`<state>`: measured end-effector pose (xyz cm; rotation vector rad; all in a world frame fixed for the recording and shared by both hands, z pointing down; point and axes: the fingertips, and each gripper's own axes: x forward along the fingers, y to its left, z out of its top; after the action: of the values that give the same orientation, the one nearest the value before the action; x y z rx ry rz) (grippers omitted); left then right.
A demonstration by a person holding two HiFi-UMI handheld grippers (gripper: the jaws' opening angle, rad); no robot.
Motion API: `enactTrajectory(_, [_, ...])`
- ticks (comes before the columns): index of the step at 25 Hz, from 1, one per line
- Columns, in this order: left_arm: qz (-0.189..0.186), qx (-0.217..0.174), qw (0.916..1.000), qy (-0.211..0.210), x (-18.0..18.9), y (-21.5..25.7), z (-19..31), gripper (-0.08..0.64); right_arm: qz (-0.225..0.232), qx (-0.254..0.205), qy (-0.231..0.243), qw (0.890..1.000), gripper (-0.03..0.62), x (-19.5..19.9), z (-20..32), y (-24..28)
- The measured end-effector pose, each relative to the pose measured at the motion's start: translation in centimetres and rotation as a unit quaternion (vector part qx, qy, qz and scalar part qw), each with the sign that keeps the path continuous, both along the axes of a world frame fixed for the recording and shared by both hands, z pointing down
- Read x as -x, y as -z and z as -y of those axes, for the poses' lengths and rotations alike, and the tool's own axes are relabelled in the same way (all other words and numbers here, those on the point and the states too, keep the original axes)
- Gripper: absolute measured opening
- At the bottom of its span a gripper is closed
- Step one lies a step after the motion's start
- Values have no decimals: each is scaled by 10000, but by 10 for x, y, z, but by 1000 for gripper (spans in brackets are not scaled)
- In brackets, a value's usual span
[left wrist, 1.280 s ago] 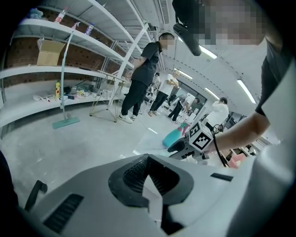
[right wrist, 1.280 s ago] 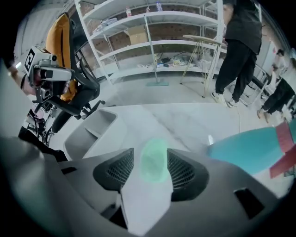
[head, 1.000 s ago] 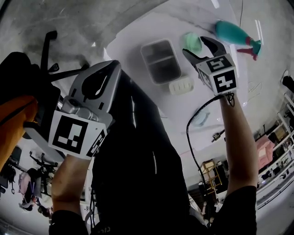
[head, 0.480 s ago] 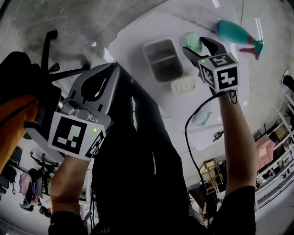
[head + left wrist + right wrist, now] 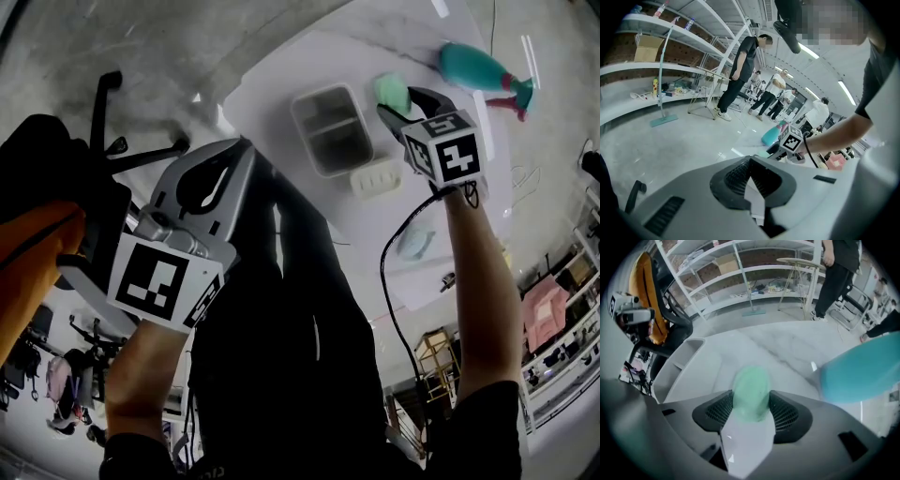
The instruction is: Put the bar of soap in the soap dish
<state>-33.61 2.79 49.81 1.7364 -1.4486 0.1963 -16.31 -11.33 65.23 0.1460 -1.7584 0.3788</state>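
Note:
The green bar of soap [image 5: 392,89] lies on the white table [image 5: 272,80], to the right of a grey two-part tray [image 5: 330,127]. A white slotted soap dish [image 5: 375,176] sits nearer me, empty. My right gripper [image 5: 410,101] points steeply down over the soap. In the right gripper view the soap [image 5: 751,390] fills the gap between the jaws of the right gripper [image 5: 751,405]; they have just been closing and the pads meet both its sides. My left gripper [image 5: 239,148] hangs off the table's left edge, shut and empty, as in the left gripper view [image 5: 749,161].
A teal spray bottle [image 5: 480,67] lies at the far right of the table, close beside the soap [image 5: 862,369]. A pale blue item [image 5: 412,242] rests near the table's near edge. An office chair [image 5: 108,131] stands left. Several people [image 5: 740,70] stand in the distance.
The right gripper's jaws have narrowed round the green soap and the gripper has rolled a little. The left gripper has hardly moved.

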Motion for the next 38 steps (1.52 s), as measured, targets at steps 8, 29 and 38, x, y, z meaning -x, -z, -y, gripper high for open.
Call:
enactTrajectory(8, [-26,51,9999,-108,-6,-4,5,9,72,230,-508,9984,259,-26,0,18])
enactTrajectory(29, [-67,20,9978,-656,-43,4,37,9,470,206,-1358,9894,259,-67,-33,57])
enactTrajectory(38, [-66,6,9912,-1325,-82,1,51,9,710,511,-2582,9621,259,-103,-88,64])
